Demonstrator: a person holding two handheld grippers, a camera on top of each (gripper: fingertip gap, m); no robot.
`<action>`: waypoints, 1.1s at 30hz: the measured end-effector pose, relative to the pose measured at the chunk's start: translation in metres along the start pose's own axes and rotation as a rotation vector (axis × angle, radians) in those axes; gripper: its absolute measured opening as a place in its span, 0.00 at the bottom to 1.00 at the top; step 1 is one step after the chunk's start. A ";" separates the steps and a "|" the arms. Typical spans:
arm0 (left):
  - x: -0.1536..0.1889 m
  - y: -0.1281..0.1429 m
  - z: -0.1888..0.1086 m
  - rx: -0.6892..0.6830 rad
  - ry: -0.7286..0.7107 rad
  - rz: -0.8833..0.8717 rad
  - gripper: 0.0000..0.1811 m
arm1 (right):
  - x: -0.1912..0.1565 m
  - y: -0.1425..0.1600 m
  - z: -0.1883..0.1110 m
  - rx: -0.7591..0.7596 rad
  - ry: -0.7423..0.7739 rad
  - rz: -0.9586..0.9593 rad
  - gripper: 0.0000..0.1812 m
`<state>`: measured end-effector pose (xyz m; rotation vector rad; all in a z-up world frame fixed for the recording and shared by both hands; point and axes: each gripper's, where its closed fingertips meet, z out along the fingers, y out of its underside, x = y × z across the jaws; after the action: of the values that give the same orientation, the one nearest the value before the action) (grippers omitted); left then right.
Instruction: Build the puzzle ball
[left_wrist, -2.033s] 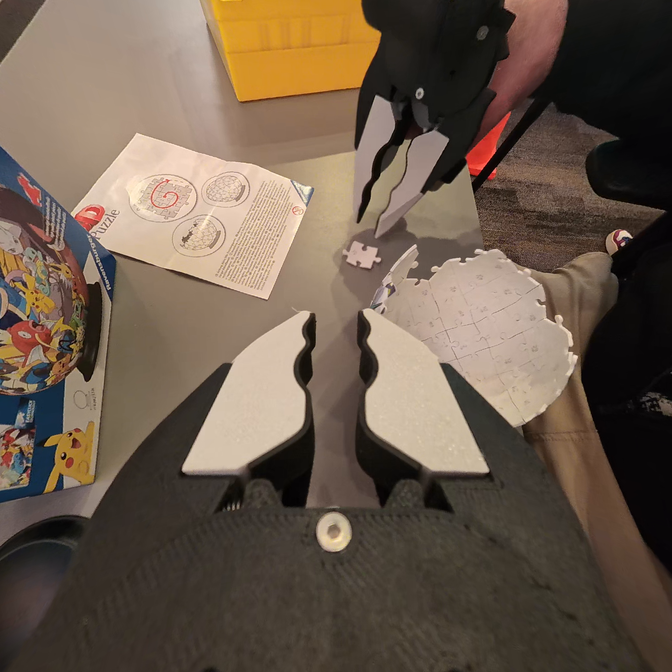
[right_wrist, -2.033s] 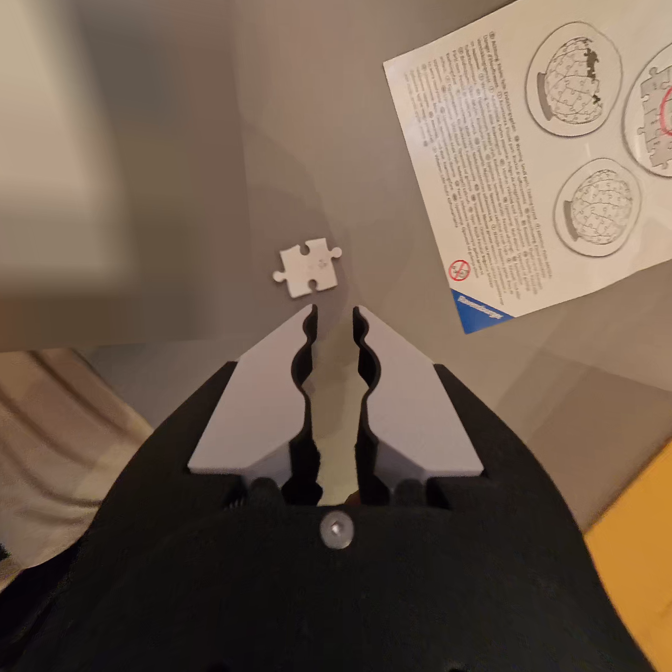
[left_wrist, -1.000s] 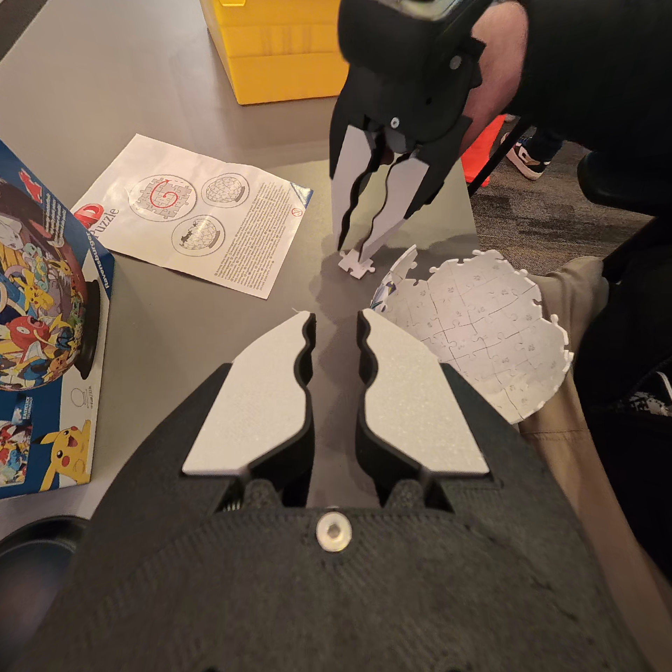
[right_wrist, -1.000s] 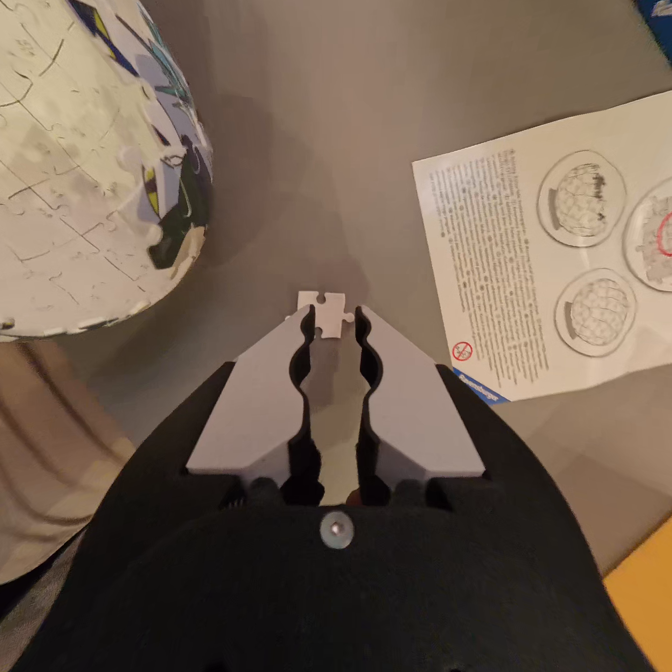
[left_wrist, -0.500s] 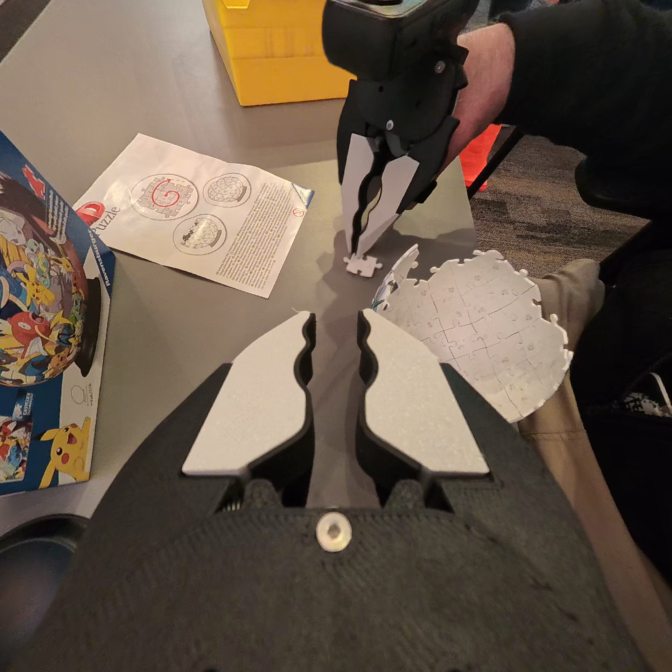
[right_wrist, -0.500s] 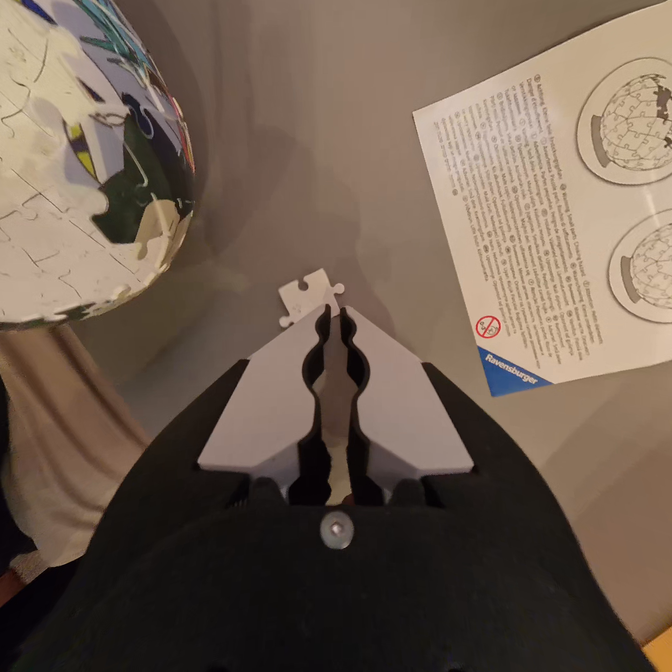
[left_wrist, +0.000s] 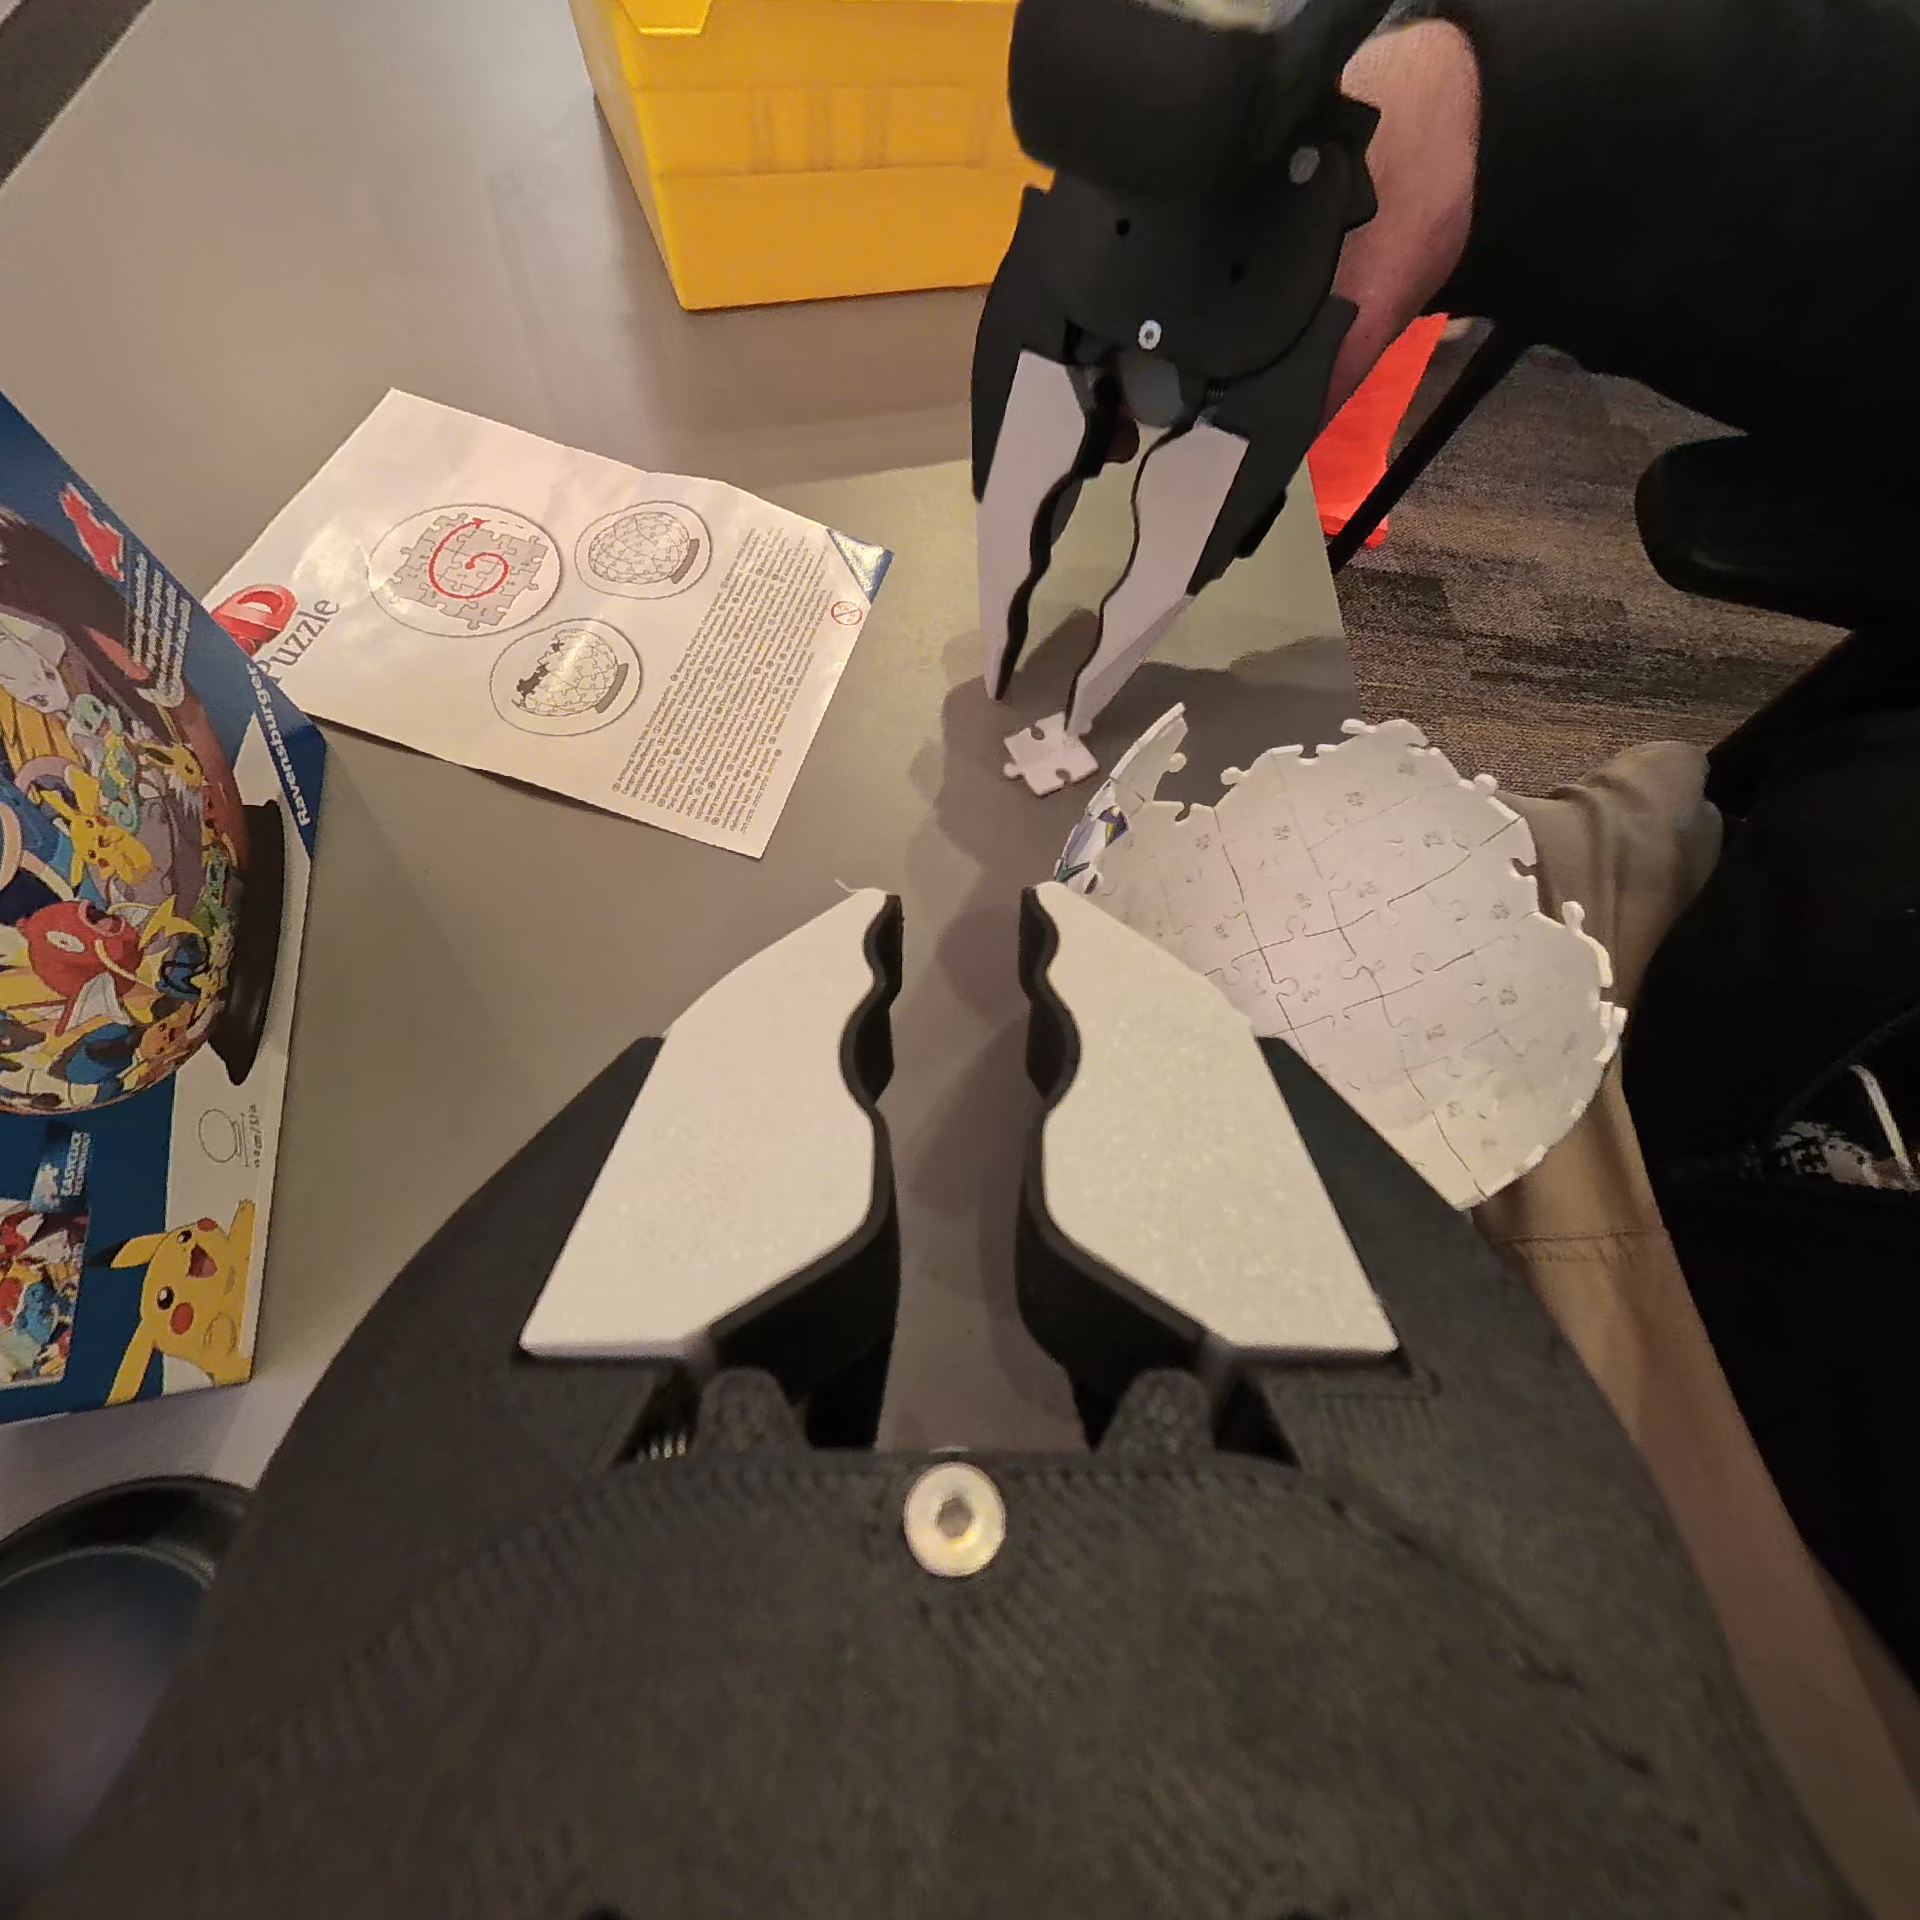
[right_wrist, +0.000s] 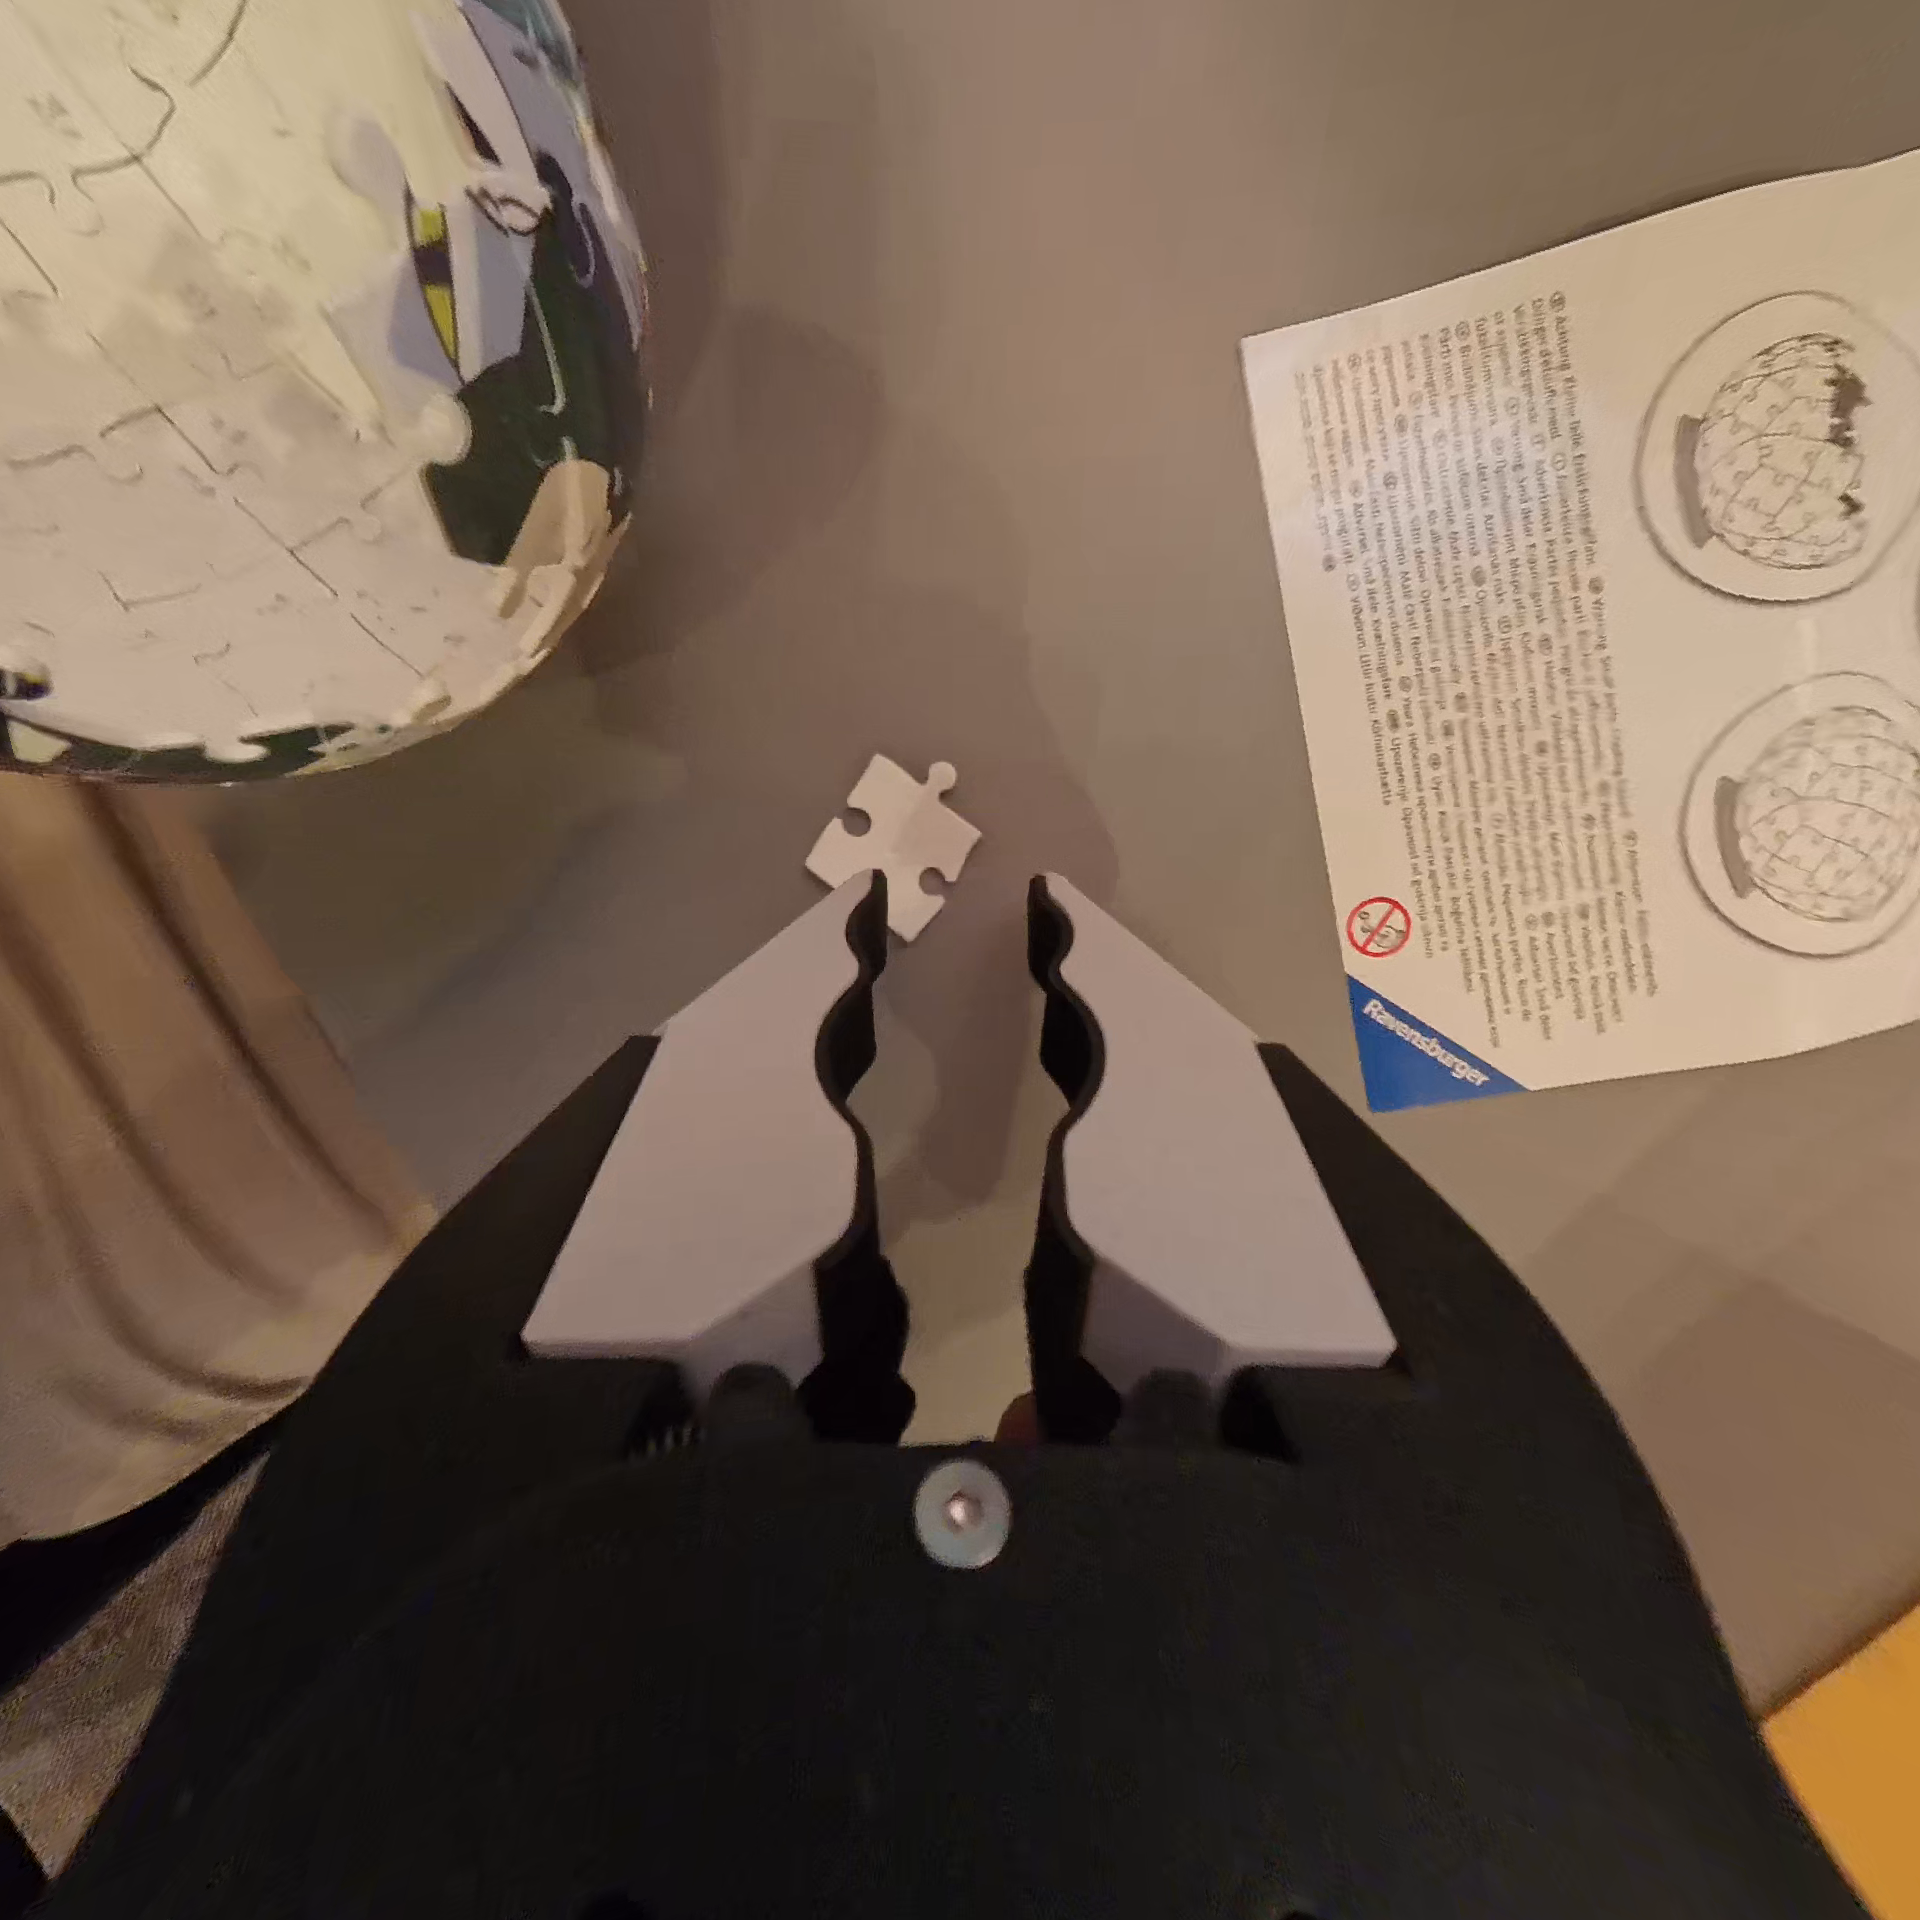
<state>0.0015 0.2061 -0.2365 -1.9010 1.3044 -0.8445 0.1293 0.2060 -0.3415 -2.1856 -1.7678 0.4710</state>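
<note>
A half-built puzzle ball (left_wrist: 1351, 956) lies like a white bowl at the table's right edge, its printed outside facing the table; it also shows in the right wrist view (right_wrist: 260, 364). One loose white puzzle piece (left_wrist: 1049, 767) lies flat on the grey table beside it, also seen in the right wrist view (right_wrist: 896, 844). My right gripper (left_wrist: 1039, 701) (right_wrist: 956, 883) is open and points down, its tips at the piece, one fingertip (right_wrist: 868, 894) touching its edge. My left gripper (left_wrist: 961, 909) is open and empty, just left of the ball.
A printed instruction sheet (left_wrist: 561, 613) (right_wrist: 1610, 665) lies left of the piece. The blue puzzle box (left_wrist: 135, 935) stands at the left. A yellow bin (left_wrist: 831, 156) stands at the back. The table edge (left_wrist: 1340, 623) runs just right of the piece. A person's leg is under the ball. Across from one pair of fingers to the other is roughly 15 centimetres.
My right gripper came down to the loose piece, closed its jaws at it half a second ago, and has opened again. The piece turned and still lies on the table. The left gripper stayed put.
</note>
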 end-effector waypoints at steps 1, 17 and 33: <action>0.000 0.000 0.000 0.000 -0.001 0.000 0.12 | -0.001 0.001 0.003 -0.014 0.000 -0.010 0.14; -0.001 0.002 0.002 -0.002 0.003 -0.006 0.12 | -0.019 0.003 0.004 -0.006 0.017 -0.009 0.21; -0.002 0.001 -0.001 0.001 -0.002 -0.007 0.11 | -0.012 0.000 0.006 -0.200 -0.136 -0.580 0.23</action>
<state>0.0003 0.2074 -0.2370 -1.9065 1.2966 -0.8461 0.1244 0.1947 -0.3465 -1.6554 -2.4861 0.3154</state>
